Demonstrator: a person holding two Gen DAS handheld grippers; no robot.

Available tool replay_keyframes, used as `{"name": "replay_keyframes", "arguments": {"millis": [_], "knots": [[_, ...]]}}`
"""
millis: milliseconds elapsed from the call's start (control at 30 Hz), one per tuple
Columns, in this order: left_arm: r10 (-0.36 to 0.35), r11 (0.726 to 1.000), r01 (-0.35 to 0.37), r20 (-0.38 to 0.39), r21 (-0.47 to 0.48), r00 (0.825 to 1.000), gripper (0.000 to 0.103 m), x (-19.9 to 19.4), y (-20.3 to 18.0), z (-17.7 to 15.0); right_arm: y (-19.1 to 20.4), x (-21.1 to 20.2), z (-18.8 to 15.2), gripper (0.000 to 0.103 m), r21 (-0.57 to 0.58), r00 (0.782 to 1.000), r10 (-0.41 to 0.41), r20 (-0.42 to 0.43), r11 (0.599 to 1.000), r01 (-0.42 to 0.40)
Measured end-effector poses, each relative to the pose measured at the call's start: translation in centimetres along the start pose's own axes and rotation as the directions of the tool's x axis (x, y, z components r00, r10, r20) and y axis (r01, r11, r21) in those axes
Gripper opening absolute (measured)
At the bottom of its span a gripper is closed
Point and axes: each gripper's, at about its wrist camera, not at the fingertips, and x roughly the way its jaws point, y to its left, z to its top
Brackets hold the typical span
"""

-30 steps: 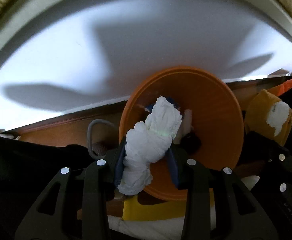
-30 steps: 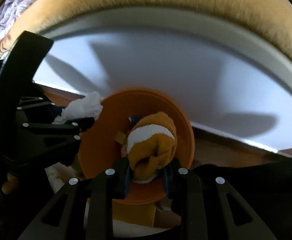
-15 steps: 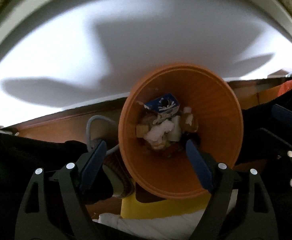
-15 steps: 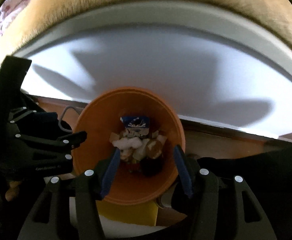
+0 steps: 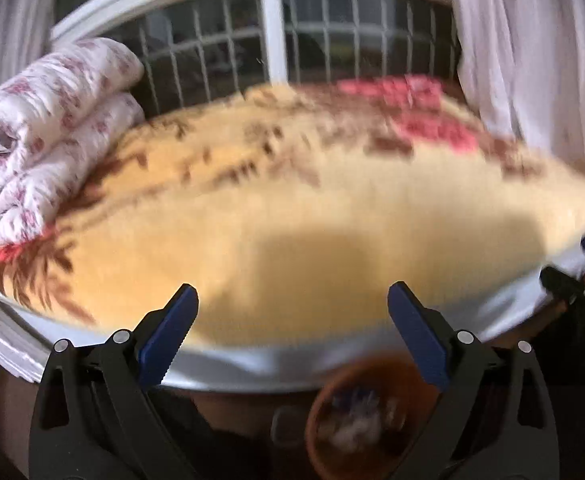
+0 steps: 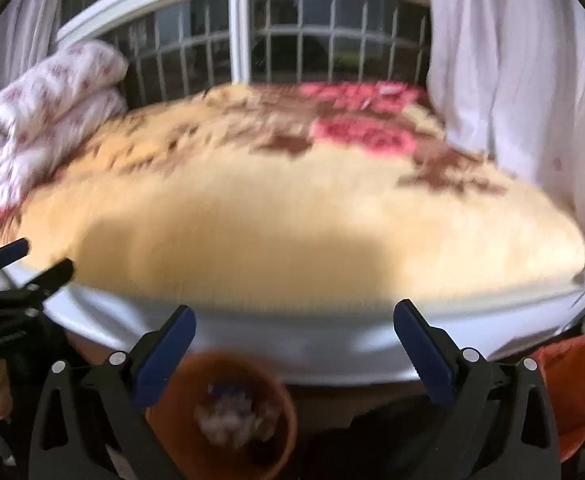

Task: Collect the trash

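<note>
The orange bin [image 5: 332,384] sits blurred at the bottom of the left wrist view, with mixed trash [image 5: 352,428] heaped inside. In the right wrist view the bin [image 6: 172,420] lies low between the fingers, with the trash [image 6: 228,420] in it. My left gripper [image 5: 290,292] hangs high above the bin, its jaws opening wide with nothing between them. My right gripper [image 6: 294,308] is also raised, jaws opening and empty. Each sees the other: the right gripper [image 5: 572,260] at the right edge, the left gripper [image 6: 46,256] at the left edge.
A bed with a yellow flowered blanket [image 5: 292,200] and a white edge [image 6: 292,344] fills the middle. A folded white and pink quilt [image 5: 44,128] lies at its left. Behind are a barred window [image 6: 292,52] and white curtains [image 6: 512,80]. An orange object [image 6: 564,380] stands at the right.
Both grippers let go of their loads, white crumpled paper on the left and a yellow and white wad on the right, which dropped into the bin. Both then rose and tilted up toward the bed.
</note>
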Motion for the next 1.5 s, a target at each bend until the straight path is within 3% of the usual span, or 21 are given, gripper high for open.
{"name": "replay_keyframes", "arguments": {"millis": [167,300,800,1033,1267,1500], "knots": [[-0.013,0.992,0.015,0.015,-0.122,1.000,0.093,1.0,1.8,3.6,0.1,0.0,3.1,0.097,0.038,0.995,-0.049,0.091,0.998,0.046],[0.007,0.990,-0.002,0.029,-0.141,1.000,0.093,1.1,2.7,4.0,0.5,0.3,4.3,0.098,0.044,0.991,-0.068,0.114,0.997,0.064],[-0.004,0.996,0.003,-0.009,-0.091,1.000,0.093,2.2,1.7,2.5,3.8,1.3,3.8,0.098,-0.045,0.993,-0.063,0.101,0.997,0.068],[-0.008,0.998,0.007,-0.008,-0.068,1.000,0.093,2.1,0.8,2.4,3.5,1.4,3.6,0.098,-0.030,0.994,-0.062,0.094,0.997,0.065],[0.027,0.997,-0.024,0.047,-0.067,0.999,0.093,1.2,0.6,2.4,3.2,1.4,3.4,0.098,-0.011,0.994,-0.064,0.087,0.998,0.066],[-0.002,0.997,0.004,0.027,-0.074,1.000,0.093,1.4,0.7,2.3,3.2,1.4,3.3,0.098,-0.011,0.994,-0.066,0.087,0.998,0.068]]}}
